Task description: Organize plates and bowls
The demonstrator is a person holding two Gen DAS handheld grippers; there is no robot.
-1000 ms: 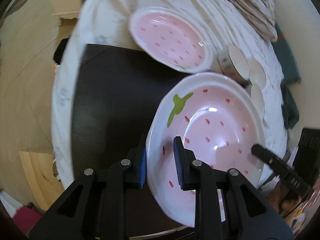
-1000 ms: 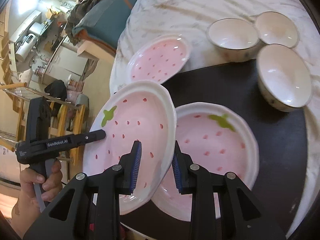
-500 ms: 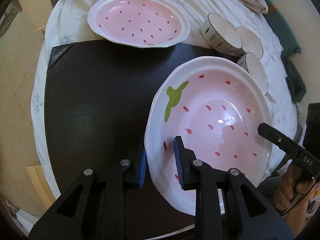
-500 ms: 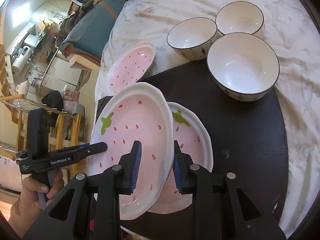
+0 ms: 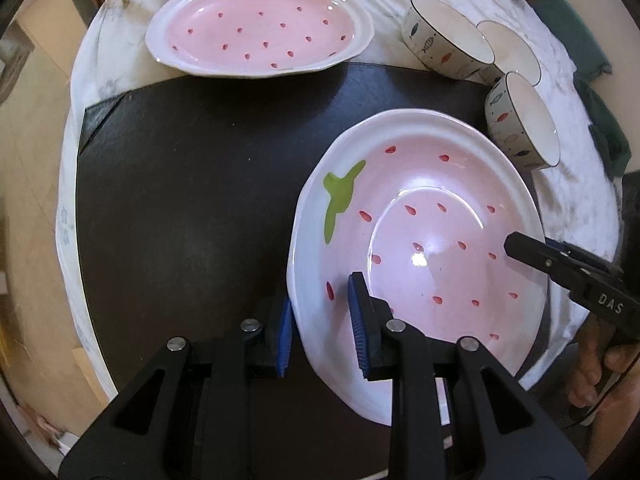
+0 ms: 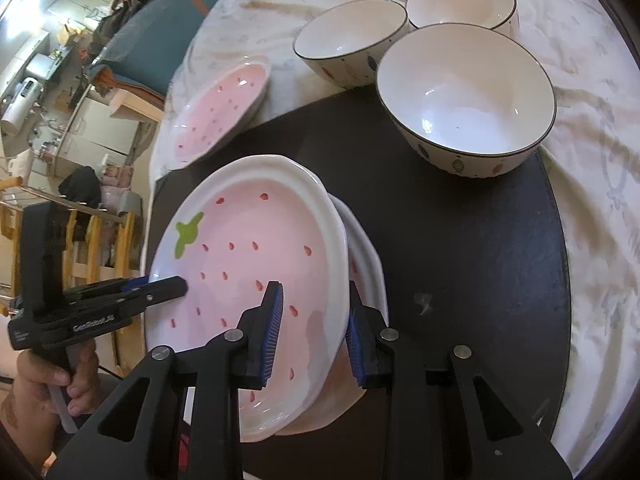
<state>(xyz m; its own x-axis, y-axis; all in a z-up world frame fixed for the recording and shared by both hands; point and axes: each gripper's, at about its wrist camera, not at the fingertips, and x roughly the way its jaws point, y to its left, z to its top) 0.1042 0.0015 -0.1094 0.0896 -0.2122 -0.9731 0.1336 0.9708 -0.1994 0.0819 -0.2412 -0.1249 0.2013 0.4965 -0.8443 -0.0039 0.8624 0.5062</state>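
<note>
Both grippers hold one pink strawberry plate point(image 5: 440, 220) point(image 6: 248, 248) by opposite rims, tilted just above a second strawberry plate point(image 6: 366, 264) that lies on the black mat point(image 5: 180, 200). My left gripper point(image 5: 320, 320) is shut on the held plate's near rim, and it shows at the left of the right wrist view point(image 6: 176, 286). My right gripper point(image 6: 314, 336) is shut on the opposite rim and enters the left wrist view from the right point(image 5: 520, 248). A third strawberry plate point(image 5: 260, 28) point(image 6: 220, 108) lies on the white cloth beyond the mat.
Three white bowls with fish patterns point(image 5: 448, 36) point(image 5: 516, 56) point(image 5: 524, 124) stand close together at the mat's far corner; the nearest bowl point(image 6: 464, 92) rests partly on the mat point(image 6: 460, 240). The round table's edge curves close behind the plates. A hand point(image 6: 44, 384) grips the left tool.
Both grippers have carried the held plate down and across until it covers most of the plate on the mat. The bowls and the third plate look closer.
</note>
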